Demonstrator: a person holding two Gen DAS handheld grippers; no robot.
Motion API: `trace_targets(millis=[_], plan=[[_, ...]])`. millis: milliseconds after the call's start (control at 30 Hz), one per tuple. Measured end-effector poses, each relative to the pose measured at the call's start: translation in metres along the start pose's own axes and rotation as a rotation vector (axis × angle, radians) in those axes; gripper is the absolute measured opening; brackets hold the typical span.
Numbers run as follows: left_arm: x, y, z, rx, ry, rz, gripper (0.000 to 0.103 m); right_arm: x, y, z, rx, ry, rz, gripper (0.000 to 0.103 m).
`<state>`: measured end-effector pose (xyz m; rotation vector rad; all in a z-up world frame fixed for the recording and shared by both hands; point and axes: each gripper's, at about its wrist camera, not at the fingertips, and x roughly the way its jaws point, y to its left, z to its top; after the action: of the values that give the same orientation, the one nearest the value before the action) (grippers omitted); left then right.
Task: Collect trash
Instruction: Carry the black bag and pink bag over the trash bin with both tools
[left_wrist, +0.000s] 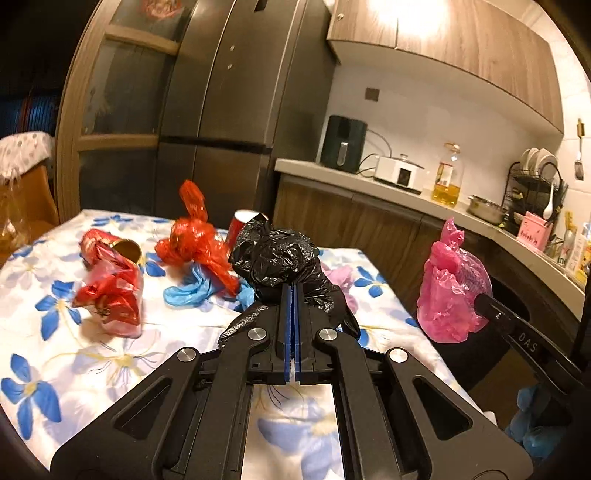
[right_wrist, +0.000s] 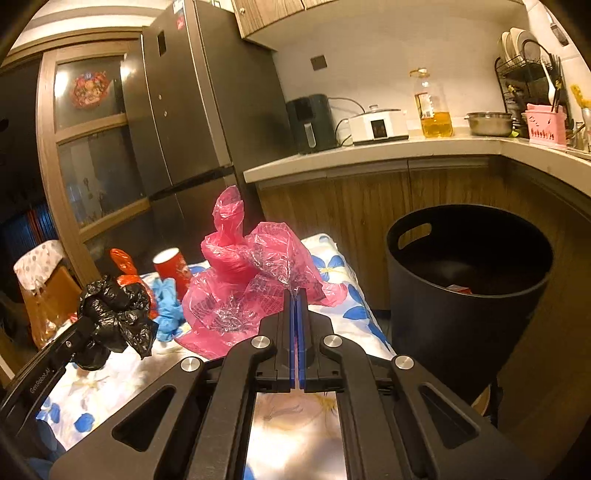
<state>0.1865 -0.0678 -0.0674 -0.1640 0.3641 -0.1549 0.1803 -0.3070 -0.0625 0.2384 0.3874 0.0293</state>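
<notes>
Bags are being pinched: black bag (left_wrist: 280, 262) at the tips of the left gripper (left_wrist: 294, 291), pink bag (right_wrist: 251, 280) at the tips of the right gripper (right_wrist: 296, 295), both jaws pressed together on film. Light, floppy, slippery plastic is being judged; bunched folds are being gripped. Bin (right_wrist: 469, 295) is being seen right of the right gripper.

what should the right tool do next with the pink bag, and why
Probably carry it rightward over the black bin and let go there. The right tool is shut on the pink bag, which is lifted off the floral tablecloth, and the bin stands open just beside the table. The left tool, shut on the black bag, could follow.
</notes>
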Motion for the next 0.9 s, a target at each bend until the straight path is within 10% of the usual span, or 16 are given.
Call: trace_targets(millis=[900], plan=[[-0.025,-0.101,0.028,0.118,-0.102,-0.185,0.000,-0.073,-0.058,0.034,0.060,-0.165,-0.143,0.002]])
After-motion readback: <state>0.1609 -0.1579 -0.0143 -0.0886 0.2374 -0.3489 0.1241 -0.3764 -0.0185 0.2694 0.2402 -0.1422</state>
